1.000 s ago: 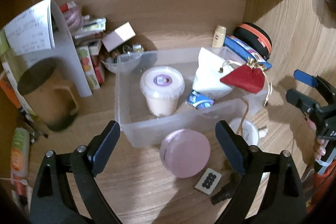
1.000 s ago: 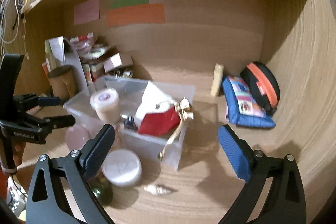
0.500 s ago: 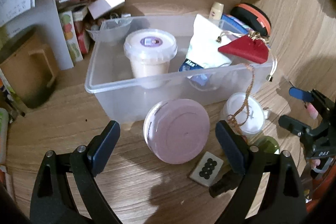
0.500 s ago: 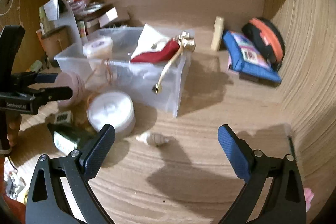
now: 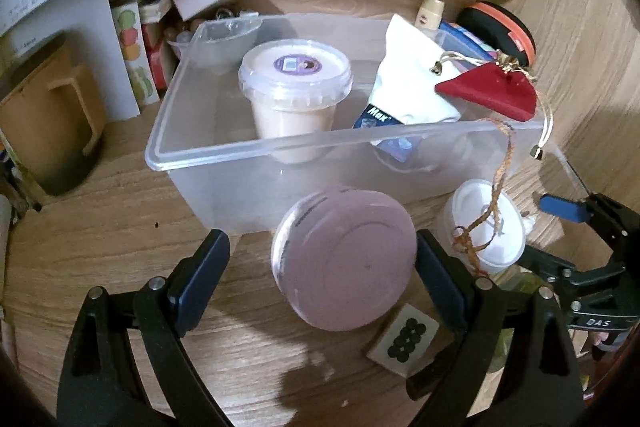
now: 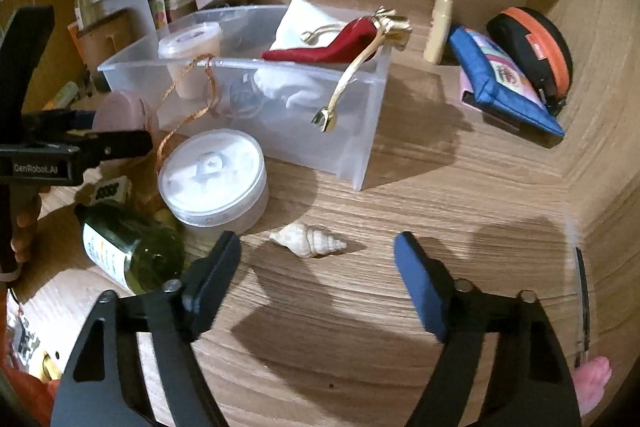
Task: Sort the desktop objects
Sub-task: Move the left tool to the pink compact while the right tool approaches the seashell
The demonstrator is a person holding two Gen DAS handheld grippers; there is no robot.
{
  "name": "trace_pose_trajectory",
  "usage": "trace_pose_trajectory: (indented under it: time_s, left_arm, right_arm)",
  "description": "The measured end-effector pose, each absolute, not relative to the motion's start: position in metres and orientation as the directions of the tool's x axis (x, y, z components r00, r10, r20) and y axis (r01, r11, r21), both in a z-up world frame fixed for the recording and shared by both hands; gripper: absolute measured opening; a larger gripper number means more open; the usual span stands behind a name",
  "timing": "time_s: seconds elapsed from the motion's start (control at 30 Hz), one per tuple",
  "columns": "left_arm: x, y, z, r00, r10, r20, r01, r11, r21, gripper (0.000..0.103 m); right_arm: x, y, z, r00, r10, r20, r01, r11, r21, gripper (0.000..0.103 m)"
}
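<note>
With a lidded tub (image 5: 295, 95), a white packet (image 5: 416, 87) and a red pouch (image 5: 490, 93) already in the clear bin (image 5: 224, 163), the released left tool (image 5: 320, 269) straddled the pink tin (image 5: 344, 259) while the right tool (image 6: 318, 265), its jaws just narrowing on nothing, hung near the seashell (image 6: 306, 245) on the bench (image 6: 460, 211).

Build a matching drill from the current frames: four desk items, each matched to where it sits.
Items:
1. seashell
2. pink round tin
3. lidded cream tub
4. green glass bottle

Places:
A. inside the clear plastic bin
B. on the desk just ahead of the right gripper, lying between its open fingers
C. lying on its side beside the white round container
D. between the left gripper fingers, in front of the bin

Pairs: 1-B, 2-D, 3-A, 4-C
</note>
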State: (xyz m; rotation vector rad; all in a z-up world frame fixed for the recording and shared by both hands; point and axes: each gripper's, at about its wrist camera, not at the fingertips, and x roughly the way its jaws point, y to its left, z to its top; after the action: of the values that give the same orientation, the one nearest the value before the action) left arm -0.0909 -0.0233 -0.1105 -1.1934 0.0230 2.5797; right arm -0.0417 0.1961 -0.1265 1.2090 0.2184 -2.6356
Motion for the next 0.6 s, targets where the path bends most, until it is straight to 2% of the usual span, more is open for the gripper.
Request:
trace_pose_trajectory:
  time_s: [0.1, 0.2, 0.27, 0.53, 0.6]
  left_arm:
    - [-0.0890, -0.0210, -0.1092, -0.622, 0.256, -0.740, -0.280, -0.955, -0.095, 0.090]
    - [-0.0909, -0.0196, -0.1102, -0.610, 0.272, -0.744, -0.295, -0.950, -0.105, 0.079]
    - [-0.0915, -0.0187, -0.1108, -0.606, 0.274, -0.747, -0.298, -0.949, -0.106, 0.076]
    - [-0.0927, -0.0186, -0.1123, -0.595, 0.287, -0.751, -0.310, -0.944, -0.115, 0.065]
    - [-0.0931, -0.0189, -0.1127, -0.594, 0.287, -0.751, -0.310, -0.944, -0.116, 0.065]
  right_arm:
    - [-0.0465, 0.1939, -0.1295, -0.611, -0.153, -0.776, 0.283, -0.959, -0.034, 0.062]
    - [-0.0480, 0.1942, -0.1299, -0.610, -0.154, -0.777, 0.280, -0.959, -0.030, 0.062]
    - [-0.0478, 0.1943, -0.1299, -0.611, -0.158, -0.776, 0.281, -0.960, -0.025, 0.060]
    - [-0.0460, 0.1903, -0.1273, -0.619, -0.170, -0.767, 0.298, -0.954, -0.029, 0.042]
    - [-0.0451, 0.1889, -0.1266, -0.620, -0.173, -0.765, 0.304, -0.952, -0.031, 0.039]
